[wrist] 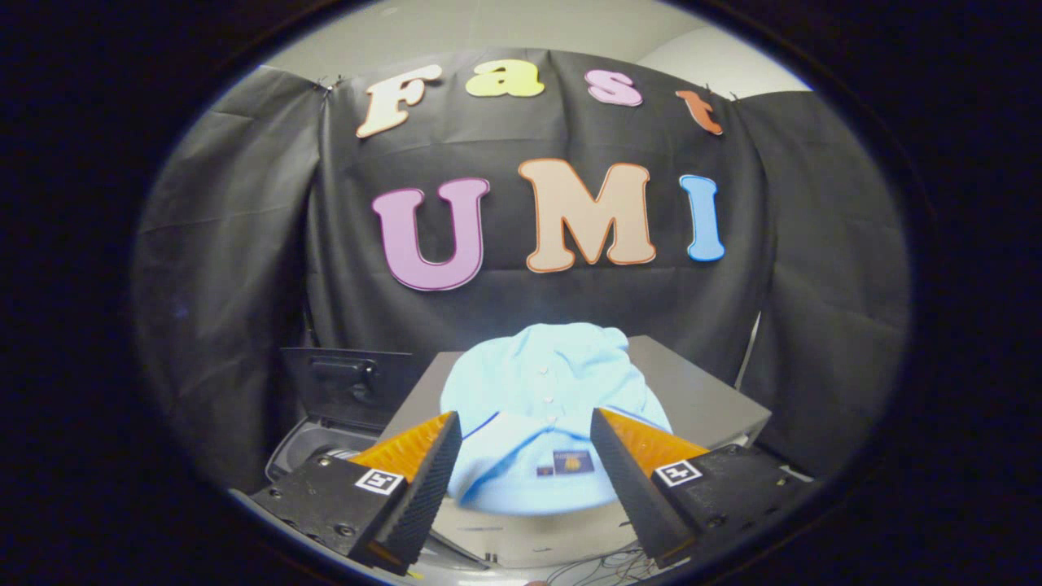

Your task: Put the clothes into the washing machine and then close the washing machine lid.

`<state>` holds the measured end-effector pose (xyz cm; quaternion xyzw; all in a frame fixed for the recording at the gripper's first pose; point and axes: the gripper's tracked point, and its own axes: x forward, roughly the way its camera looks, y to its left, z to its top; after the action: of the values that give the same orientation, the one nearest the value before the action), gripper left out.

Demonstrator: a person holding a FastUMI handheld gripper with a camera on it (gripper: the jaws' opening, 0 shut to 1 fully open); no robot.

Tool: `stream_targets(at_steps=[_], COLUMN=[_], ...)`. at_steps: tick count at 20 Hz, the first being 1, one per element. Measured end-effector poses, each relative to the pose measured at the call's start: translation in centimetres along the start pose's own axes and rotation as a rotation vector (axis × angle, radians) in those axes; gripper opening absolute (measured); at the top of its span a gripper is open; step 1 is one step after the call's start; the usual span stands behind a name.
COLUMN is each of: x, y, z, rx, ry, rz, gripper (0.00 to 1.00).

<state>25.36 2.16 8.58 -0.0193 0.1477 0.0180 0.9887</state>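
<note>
Gripper view: claw point(525, 431) level, fingers spread wide, just before the blue shirt point(545, 399).

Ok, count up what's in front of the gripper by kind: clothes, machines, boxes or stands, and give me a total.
Clothes: 1, a light blue shirt lying on the grey box, just ahead of the open jaws of the gripper.
Washing machines: 1, lid raised.
Boxes: 1, the grey box.
Total: 3
</note>
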Motion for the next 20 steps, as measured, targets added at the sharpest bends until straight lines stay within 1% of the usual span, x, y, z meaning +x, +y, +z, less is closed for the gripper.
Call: stream_targets(at_steps=[1,4,6,8,9,11,12,13,15,16,17,19,20], x=[2.1,6.9,9.2,10.5,10.8,11.1,10.7,11.2,11.1,10.8,11.4,11.1,11.0], y=[-0.5,-2.6,-2.7,-2.5,-2.6,-2.3,-2.0,-2.5,-3.1,-2.8,-2.8,-3.0,-2.9], z=[-0.5,-1.0,-1.2,-2.8,-3.2,-3.0,-3.0,-2.9,-3.1,-2.8,-2.9,-2.6,-2.7], rx=[-0.009,-0.021,-0.014,-0.009,-0.020,-0.015,0.004,0.020,0.054,0.056,0.007,0.017,0.025], ry=[0.064,0.200,0.264,0.350,0.369,0.363,0.375,0.353,0.366,0.352,0.321,0.306,0.303], rz=[-0.009,-0.082,-0.094,-0.105,-0.114,-0.105,-0.099,-0.113,-0.124,-0.112,-0.081,-0.092,-0.100], gripper=[0.97,0.97,0.98,0.97,0.98,0.99,0.88,0.77,0.55,0.44,0.42,0.11,0.04])
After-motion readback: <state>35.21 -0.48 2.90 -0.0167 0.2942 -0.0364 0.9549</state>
